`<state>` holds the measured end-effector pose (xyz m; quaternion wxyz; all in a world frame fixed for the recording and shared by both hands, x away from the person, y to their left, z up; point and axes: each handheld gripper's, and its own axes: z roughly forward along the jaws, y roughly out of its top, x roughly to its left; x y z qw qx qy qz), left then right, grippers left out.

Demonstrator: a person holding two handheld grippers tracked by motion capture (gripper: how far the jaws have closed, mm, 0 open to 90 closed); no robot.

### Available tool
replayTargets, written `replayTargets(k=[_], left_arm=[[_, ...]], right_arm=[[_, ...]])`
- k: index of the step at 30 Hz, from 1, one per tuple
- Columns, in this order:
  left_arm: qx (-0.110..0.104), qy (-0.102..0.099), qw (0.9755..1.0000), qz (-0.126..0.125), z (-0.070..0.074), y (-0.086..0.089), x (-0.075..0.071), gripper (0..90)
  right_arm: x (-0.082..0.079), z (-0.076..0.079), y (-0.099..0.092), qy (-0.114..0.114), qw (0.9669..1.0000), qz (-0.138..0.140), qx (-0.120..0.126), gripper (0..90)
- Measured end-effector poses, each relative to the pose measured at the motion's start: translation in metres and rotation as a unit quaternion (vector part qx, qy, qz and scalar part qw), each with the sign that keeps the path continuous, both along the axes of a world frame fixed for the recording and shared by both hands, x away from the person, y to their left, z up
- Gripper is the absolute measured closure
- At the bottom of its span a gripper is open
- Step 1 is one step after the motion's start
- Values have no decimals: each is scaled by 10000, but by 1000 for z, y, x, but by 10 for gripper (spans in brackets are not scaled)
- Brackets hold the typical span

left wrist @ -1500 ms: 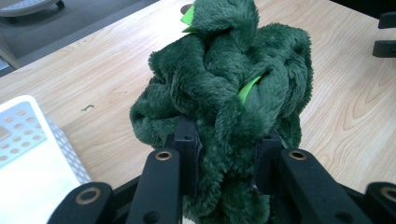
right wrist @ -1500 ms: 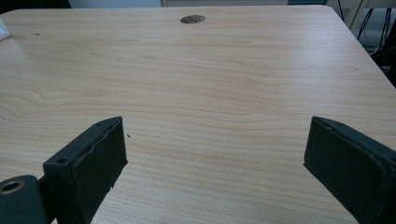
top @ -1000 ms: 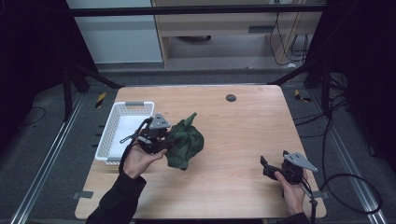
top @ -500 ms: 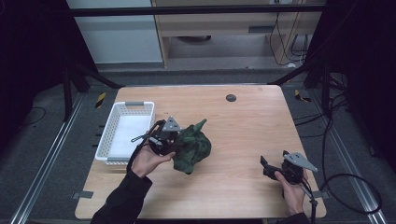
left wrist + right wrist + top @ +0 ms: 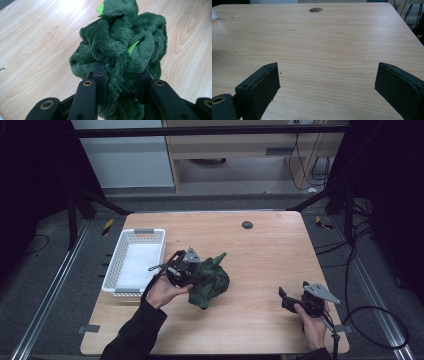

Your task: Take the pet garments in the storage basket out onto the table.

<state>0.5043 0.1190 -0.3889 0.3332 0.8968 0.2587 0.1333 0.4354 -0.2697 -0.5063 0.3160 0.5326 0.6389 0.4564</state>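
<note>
Dark green plush, a soft toy bunched into a ball, is clamped between the two black jaws of the left hand-held gripper, whose pads sink into the pile on either side. The left gripper view resolves details that the high view cannot: two bright green patches, one at the top of the toy and one in a fold near its middle, and the pale wood grain of the surface beneath and behind it. In the high view the left hand-held gripper lies left of centre, the soft toy projecting from it toward the middle of the surface; a white basket stands just to its left, near the left edge, and a small dark round disc sits near the far edge. The right hand-held gripper rests near the front right corner, well apart from the toy. In the right gripper view its jaws stand wide apart with bare wood between them, and the disc appears far ahead.
</note>
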Motion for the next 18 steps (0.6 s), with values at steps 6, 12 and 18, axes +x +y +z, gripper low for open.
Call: replayTargets(k=[6, 12, 18], left_arm=[[95, 83, 9999, -41, -5, -3, 3, 695], [214, 178, 9996, -88, -13, -6, 7, 694], [313, 278, 9991, -102, -20, -8, 11, 693]], right_arm=[[0, 0, 0, 1, 10000, 3, -1, 57], [0, 0, 0, 2, 10000, 7, -1, 57], [0, 0, 0, 1, 10000, 8, -5, 57]])
